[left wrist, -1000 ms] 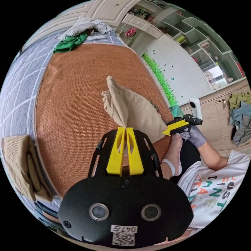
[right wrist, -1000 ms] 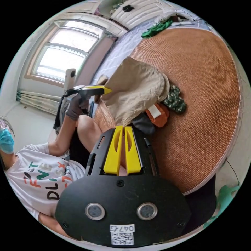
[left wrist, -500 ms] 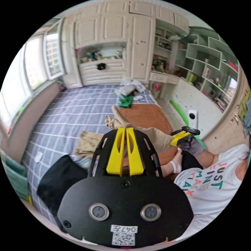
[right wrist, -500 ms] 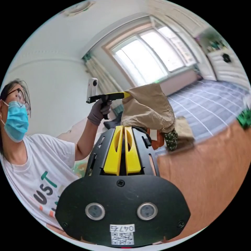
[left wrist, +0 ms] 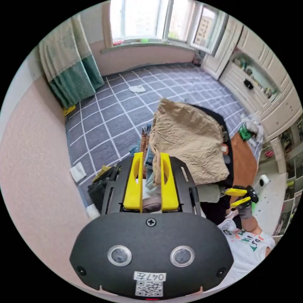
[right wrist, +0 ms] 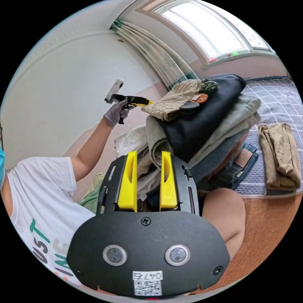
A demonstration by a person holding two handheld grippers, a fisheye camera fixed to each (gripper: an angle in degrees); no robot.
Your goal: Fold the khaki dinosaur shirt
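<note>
Since half a second ago both my claws have let go of the khaki shirt; their jaws were pinched on its cloth then and are now standing apart with nothing between them. The shirt, folded and creased, is now lying on top of the pile of clothes, where before it was hanging in the air between my two claws.

Left claw: jaws are standing open, empty, hovering just beside the near edge of the shirt. In the right gripper view I am seeing this same claw from the side, held in my gloved hand, its tip very near the shirt's edge; I cannot tell whether it is touching.

Right claw: jaws are gaping, empty, pointing at the lower layers of the pile. In the left gripper view it is showing below the pile, jaws spread, well apart from the shirt.

The shirt is resting on a black garment, the top layer but one of the pile. A small green patterned bit and an orange bit are peeking out at the shirt's far edge in the right gripper view. The pile is sitting on the grey checked bedcover. A folded tan ribbed garment is lying on the bedcover near the edge of the orange mat.
</note>
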